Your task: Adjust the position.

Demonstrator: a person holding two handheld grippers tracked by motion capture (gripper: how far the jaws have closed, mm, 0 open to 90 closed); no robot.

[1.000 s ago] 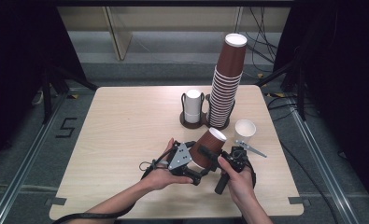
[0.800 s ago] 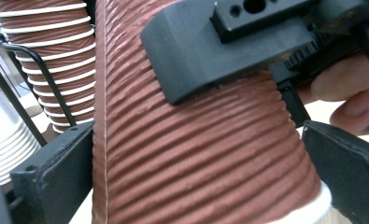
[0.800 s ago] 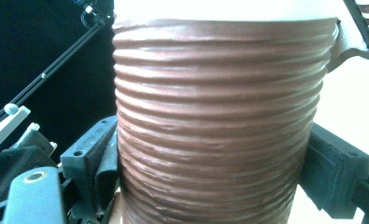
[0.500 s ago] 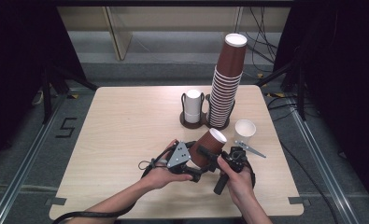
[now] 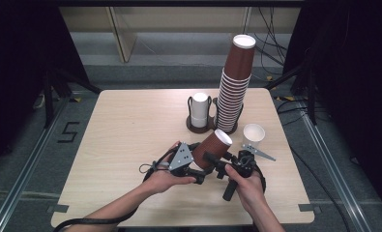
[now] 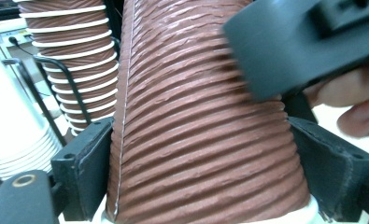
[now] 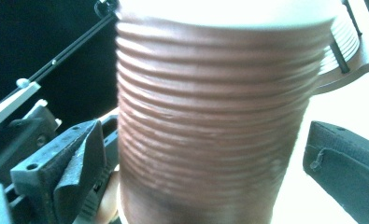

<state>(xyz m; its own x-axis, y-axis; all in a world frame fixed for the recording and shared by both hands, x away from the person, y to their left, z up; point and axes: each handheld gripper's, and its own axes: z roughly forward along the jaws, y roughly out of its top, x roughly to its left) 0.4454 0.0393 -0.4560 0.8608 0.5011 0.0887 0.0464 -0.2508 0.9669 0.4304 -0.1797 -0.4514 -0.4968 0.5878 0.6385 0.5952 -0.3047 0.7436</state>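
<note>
A brown ribbed paper cup (image 5: 216, 146) hangs tilted above the table's front, white rim up and to the right. My left gripper (image 5: 199, 169) has just been closing. In the left gripper view both jaws press the cup (image 6: 201, 140) at its sides, so my left gripper (image 6: 205, 158) is shut on it. My right gripper (image 5: 223, 164) has just been opening. In the right gripper view the cup (image 7: 210, 116) stands between the jaws of my right gripper (image 7: 210, 163), with a clear gap at the right-hand jaw.
A tall stack of brown cups (image 5: 234, 92) and a short stack of white cups (image 5: 199, 110) stand in a black holder at the back of the wooden table (image 5: 130, 125). A single white cup (image 5: 253, 135) stands right of my hands.
In the high view the cup and both hands stay almost where they were; the left hand has edged very slightly to the left.
</note>
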